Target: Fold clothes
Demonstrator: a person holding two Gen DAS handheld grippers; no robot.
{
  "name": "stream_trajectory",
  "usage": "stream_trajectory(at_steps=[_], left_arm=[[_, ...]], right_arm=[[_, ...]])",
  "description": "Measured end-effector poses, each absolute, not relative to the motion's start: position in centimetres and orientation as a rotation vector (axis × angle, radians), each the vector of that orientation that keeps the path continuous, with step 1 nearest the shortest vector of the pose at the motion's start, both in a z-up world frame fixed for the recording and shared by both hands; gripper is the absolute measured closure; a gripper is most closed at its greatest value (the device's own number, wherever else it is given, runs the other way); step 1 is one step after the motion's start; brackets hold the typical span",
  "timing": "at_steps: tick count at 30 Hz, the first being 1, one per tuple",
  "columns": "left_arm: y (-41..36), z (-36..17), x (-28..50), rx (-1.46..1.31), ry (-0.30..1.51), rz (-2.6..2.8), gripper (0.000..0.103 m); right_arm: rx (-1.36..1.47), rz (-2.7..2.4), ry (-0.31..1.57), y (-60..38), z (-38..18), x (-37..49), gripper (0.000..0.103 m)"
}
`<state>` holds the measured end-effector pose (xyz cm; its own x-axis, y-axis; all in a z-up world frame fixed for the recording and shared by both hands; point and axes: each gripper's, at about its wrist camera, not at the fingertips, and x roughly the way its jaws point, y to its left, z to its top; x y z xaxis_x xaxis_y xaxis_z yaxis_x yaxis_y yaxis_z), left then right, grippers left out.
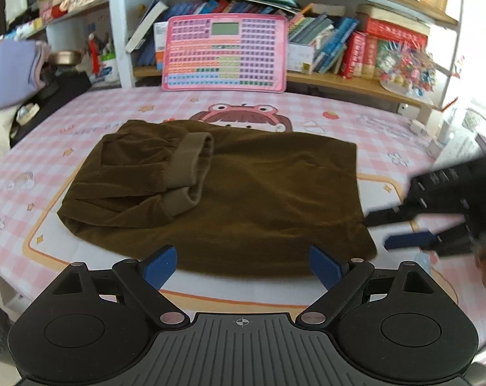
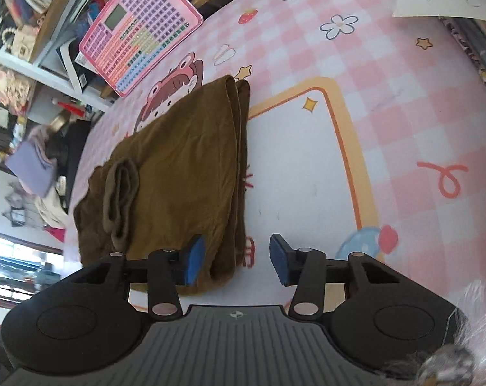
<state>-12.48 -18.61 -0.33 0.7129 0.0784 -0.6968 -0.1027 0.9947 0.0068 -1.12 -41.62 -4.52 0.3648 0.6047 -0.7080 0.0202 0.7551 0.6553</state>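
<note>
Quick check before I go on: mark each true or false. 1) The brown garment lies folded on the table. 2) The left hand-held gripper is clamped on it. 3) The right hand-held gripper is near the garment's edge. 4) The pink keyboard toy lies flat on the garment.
1) True: the brown garment lies folded on the table.
2) False: the left hand-held gripper is open, holding nothing.
3) True: the right hand-held gripper sits at its edge.
4) False: the pink keyboard toy leans against the shelf.
</note>
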Motion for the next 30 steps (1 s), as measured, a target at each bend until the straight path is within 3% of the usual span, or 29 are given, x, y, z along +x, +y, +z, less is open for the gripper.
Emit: stream_trajectory(at_steps=[9,10,11,13,20,23,27,30], left_arm=[[-22.2,-1.4,-11.7,0.106,0.828,0.015,0.012],[-22.6,-1.5,-11.5,0.128,0.831,0.000,0.012],[-23.1,-1.6,-11.2,0.152,0.834,-0.015,0.012],[-24.2,-2.0,-10.7,0.218,0.833,-0.047,0.012],[-27.8,-3.5,-8.1,0.504,0.759,-0.077,0.015],[-28.7,-4.1,-7.0,0.577,0.730,-0.095,0.021],[-28.9,-4.7,-5.8,0.632,0.728,-0.095,0.049],[-28.7,-5.0,-5.7,0.638,0.737,-0.121,0.056]], right_arm=[[0.640,0.457,1.230,-39.8,-5.6,0.8,0.067],[0.642,0.459,1.239,-39.7,-5.7,1.0,0.072],[0.644,0.460,1.253,-39.4,-5.8,1.3,0.085],[0.659,0.476,1.270,-39.2,-5.7,1.8,0.093],[0.715,0.573,1.238,-39.1,-3.5,2.5,0.095],[0.705,0.589,1.236,-38.7,-3.0,2.6,0.095],[0.698,0.597,1.241,-38.7,-2.9,2.8,0.095],[0.701,0.598,1.253,-38.8,-3.3,3.1,0.095]])
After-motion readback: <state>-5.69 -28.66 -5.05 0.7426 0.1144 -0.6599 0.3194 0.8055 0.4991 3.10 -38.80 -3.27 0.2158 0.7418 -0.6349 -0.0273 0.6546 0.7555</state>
